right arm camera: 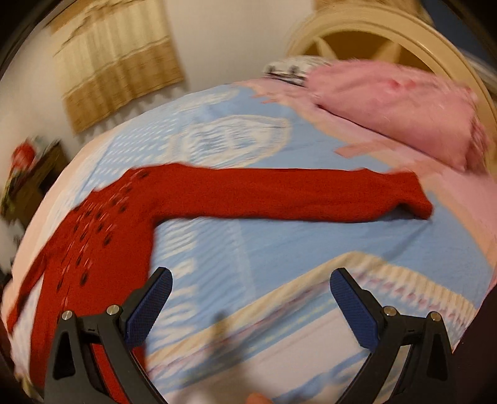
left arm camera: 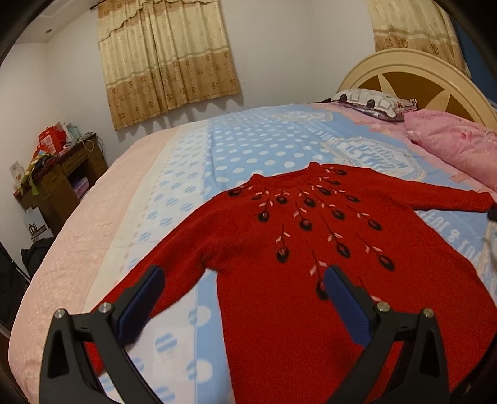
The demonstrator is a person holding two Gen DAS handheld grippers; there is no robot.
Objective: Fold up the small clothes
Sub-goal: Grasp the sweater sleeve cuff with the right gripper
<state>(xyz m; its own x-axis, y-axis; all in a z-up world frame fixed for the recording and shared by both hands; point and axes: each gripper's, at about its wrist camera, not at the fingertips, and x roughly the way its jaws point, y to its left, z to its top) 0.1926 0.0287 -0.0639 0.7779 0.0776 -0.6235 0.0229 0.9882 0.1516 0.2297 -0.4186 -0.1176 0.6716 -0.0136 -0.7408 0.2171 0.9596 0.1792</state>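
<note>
One red sweater [left arm camera: 310, 248] lies flat on the bed [left arm camera: 248, 140]; both claws, left claw [left arm camera: 245, 289] and right claw [right arm camera: 251, 295], gape apart, empty. Only the right view shows its whole sleeve [right arm camera: 295, 192].

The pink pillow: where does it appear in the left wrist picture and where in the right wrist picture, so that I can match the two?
Left wrist view: the pink pillow lies at the right edge, beyond the red sweater, below the headboard.
Right wrist view: the pink pillow fills the upper right, beyond the end of the sweater's outstretched sleeve.
Shared landmark: the cream arched headboard behind the pillow.
</note>
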